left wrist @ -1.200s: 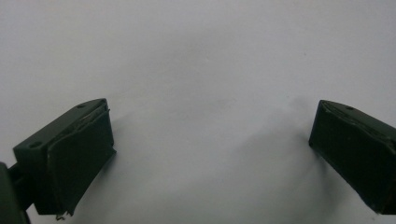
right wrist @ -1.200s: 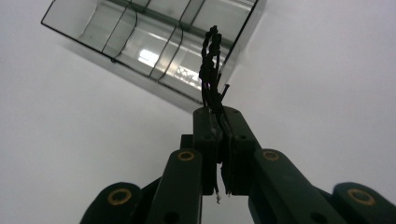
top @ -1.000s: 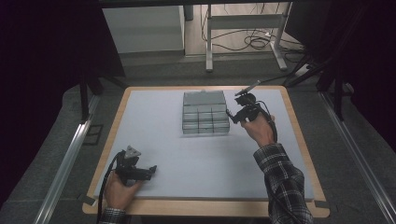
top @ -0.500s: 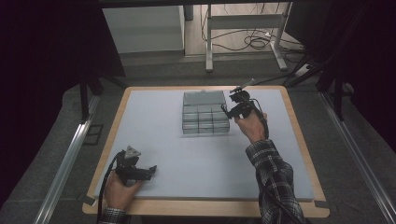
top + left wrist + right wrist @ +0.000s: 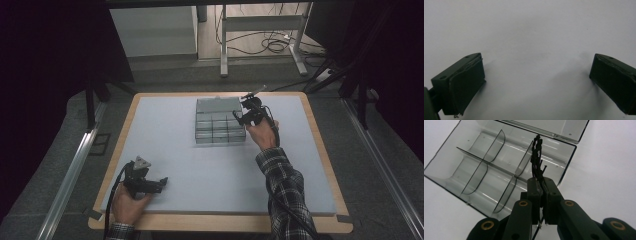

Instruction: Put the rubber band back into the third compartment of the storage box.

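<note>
1. Right gripper has its jaws pressed together on a small black twisted bundle — it looks like thin cords or ties wound together, but it is too small to say for sure.
2. That bundle sticks up out of the jaws and hangs over the clear box, above its far right part. I cannot tell if it touches the box.
3. In the high view the clear box sits on the grey mat, near the middle of the far edge. Its lid is open and lies back toward that edge.
4. Thin curved walls split the box into small compartments. All the ones I can see have nothing in them.
5. Left gripper rests by the near left corner of the mat, well apart from the box. In its own view its jaws are spread wide over bare mat, and nothing is between them.
6. I think the bundle is very light and soft. It would bend and flop, not break.
7. My guess is that the best place to hold it is near its lower end, where the strands are bunched tight — a pinch at the loose tips could let some slip out.
8. The box looks light and smooth too, so a bump could make it slide on the mat.
</note>
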Available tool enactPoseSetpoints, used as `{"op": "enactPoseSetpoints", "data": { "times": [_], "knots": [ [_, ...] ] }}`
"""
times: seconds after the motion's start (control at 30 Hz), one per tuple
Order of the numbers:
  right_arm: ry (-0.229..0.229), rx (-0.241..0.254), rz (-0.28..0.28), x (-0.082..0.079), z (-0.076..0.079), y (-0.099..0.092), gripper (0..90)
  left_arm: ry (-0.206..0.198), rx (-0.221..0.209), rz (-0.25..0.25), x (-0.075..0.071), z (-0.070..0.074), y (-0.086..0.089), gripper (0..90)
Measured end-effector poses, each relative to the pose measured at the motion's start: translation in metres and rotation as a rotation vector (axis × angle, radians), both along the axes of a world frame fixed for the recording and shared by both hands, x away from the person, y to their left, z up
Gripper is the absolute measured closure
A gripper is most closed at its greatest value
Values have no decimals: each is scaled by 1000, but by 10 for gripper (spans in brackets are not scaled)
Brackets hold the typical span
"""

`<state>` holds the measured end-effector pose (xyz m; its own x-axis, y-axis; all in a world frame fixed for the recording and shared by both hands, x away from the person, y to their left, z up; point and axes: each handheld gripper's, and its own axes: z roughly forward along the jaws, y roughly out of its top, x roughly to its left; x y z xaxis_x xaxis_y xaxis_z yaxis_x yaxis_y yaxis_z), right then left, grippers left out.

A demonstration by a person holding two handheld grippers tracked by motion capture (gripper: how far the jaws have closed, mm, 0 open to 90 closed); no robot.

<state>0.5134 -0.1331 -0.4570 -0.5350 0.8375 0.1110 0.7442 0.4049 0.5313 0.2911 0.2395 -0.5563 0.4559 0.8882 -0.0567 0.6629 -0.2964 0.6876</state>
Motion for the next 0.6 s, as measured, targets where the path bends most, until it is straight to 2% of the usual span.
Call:
{"op": "enactPoseSetpoints", "data": {
  "times": [0.6],
  "knots": [
    [-10,-13,-4,16,-21,9,839,0,1,0,0,0,0,0]
  ]
}}
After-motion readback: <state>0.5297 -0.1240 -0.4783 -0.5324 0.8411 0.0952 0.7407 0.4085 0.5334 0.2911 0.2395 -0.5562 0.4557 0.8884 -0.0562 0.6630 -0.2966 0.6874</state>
